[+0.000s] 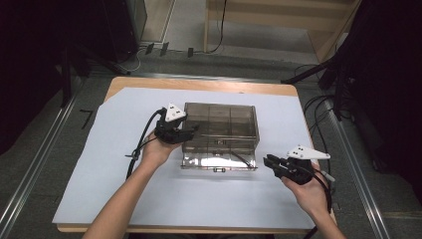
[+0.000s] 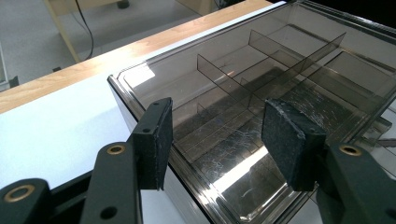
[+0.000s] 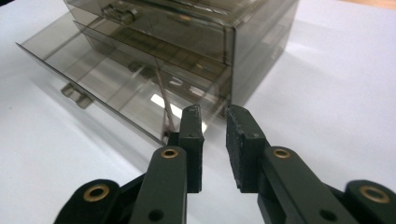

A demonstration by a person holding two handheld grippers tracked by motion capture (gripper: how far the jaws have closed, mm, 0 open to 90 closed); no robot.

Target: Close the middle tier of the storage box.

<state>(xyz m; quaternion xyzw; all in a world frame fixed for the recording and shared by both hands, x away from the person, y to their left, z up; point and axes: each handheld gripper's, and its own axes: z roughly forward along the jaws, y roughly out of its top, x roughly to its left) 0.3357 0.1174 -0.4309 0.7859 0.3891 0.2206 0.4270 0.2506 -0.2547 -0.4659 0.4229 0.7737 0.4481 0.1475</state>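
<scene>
A smoky clear plastic drawer box point(image 1: 221, 124) stands on the white sheet. Its lowest drawer point(image 1: 219, 163) is pulled out toward me, and a thin dark rod point(image 1: 242, 159) lies inside. My left gripper point(image 1: 191, 130) sits at the box's upper left front corner. In the left gripper view its jaws point(image 2: 222, 135) stand apart astride the box's point(image 2: 261, 84) left top edge, one pad outside the wall and one over the lid. My right gripper point(image 1: 267, 162) hovers just right of the drawer's front corner. Its jaws point(image 3: 215, 126) are a narrow gap apart with nothing between them, pointing at the drawer point(image 3: 107, 79).
A white paper sheet point(image 1: 124, 164) covers most of the wooden table point(image 1: 199, 84). Cables point(image 1: 318, 114) trail on the floor to the right, and a wooden frame point(image 1: 278, 20) stands beyond the table. Bare sheet lies in front of the box and to its left.
</scene>
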